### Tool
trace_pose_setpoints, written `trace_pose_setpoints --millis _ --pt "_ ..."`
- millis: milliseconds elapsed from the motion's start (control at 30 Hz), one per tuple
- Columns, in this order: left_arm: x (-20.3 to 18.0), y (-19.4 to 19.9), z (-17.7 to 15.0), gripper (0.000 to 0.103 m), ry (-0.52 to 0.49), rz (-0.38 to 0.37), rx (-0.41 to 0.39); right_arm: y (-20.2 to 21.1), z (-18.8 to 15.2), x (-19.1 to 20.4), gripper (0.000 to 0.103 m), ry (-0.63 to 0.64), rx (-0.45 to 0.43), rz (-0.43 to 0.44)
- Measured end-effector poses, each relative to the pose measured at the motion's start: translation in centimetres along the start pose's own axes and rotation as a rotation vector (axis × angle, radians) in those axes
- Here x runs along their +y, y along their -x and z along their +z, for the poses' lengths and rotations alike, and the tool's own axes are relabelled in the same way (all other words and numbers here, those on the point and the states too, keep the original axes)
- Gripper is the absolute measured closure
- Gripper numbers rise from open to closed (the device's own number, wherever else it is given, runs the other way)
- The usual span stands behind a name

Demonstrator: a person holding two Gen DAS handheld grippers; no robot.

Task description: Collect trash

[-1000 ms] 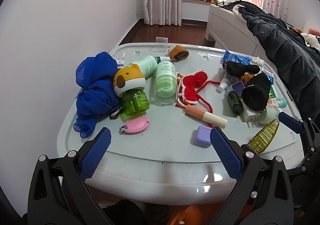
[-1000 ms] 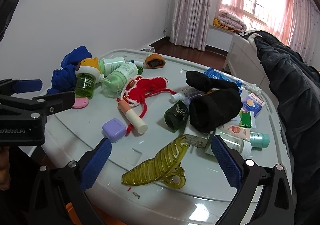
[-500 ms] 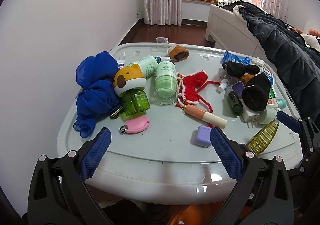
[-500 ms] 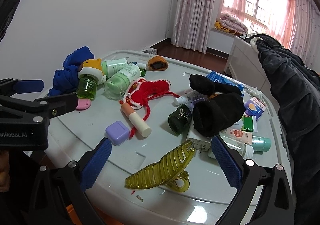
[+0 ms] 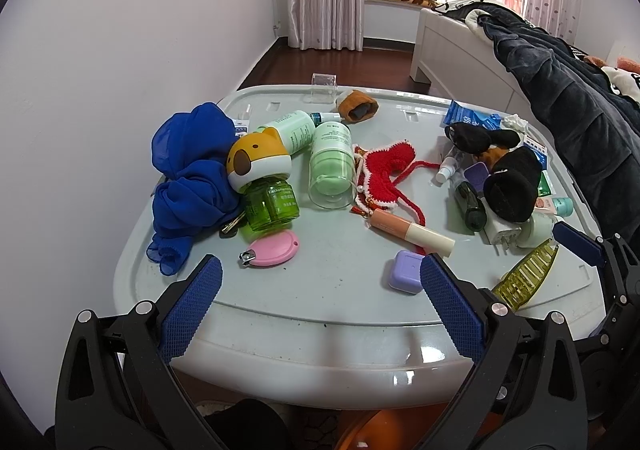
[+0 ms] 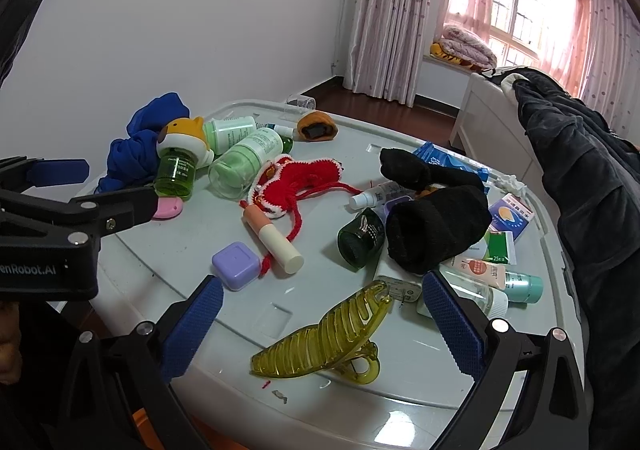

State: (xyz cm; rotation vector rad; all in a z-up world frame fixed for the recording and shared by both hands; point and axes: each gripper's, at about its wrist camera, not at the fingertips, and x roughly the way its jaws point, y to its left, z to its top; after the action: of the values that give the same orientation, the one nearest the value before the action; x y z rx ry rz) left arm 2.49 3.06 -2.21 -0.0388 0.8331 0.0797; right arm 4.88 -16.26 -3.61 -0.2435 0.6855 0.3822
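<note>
Two grippers wait wide open at the near edge of a cluttered table (image 5: 352,334).

The left gripper (image 5: 320,304) and the right gripper (image 6: 322,324) hold nothing and touch nothing; a yellow hair clip (image 6: 324,340) lies between the right fingers, a purple box (image 6: 236,265) nearby.

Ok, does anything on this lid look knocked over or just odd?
Yes. Two pale green bottles lie on their sides, and the bear-capped green bottle leans tilted against the blue scarf. A dark green bottle lies toppled by the black sock.
</note>
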Motion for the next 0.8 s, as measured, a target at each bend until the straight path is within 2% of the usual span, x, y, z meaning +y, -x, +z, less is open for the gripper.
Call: trace_pose_setpoints --millis 600,667,733,767,800 --pt "1.4 -0.2 0.0 0.006 0.038 0.015 0.004 -2.2 -0.8 0.1 0.004 0.021 0.043 -0.047" --pt "1.5 -0.1 -0.1 0.006 0.037 0.015 0.005 -2.9 -0.9 0.3 0.017 0.034 0.069 -0.057" --pt "1.5 -0.2 -0.1 0.006 0.038 0.012 0.007 -3.7 -1.2 0.4 0.065 0.038 0.107 -0.053" --pt "1.5 -0.2 -0.1 0.006 0.038 0.012 0.007 -4.1 -1.5 0.3 0.069 0.032 0.13 -0.046" --pt "1.5 -0.2 -0.2 0.006 0.04 0.011 0.009 -4.1 -1.6 0.2 0.068 0.026 0.127 -0.048"
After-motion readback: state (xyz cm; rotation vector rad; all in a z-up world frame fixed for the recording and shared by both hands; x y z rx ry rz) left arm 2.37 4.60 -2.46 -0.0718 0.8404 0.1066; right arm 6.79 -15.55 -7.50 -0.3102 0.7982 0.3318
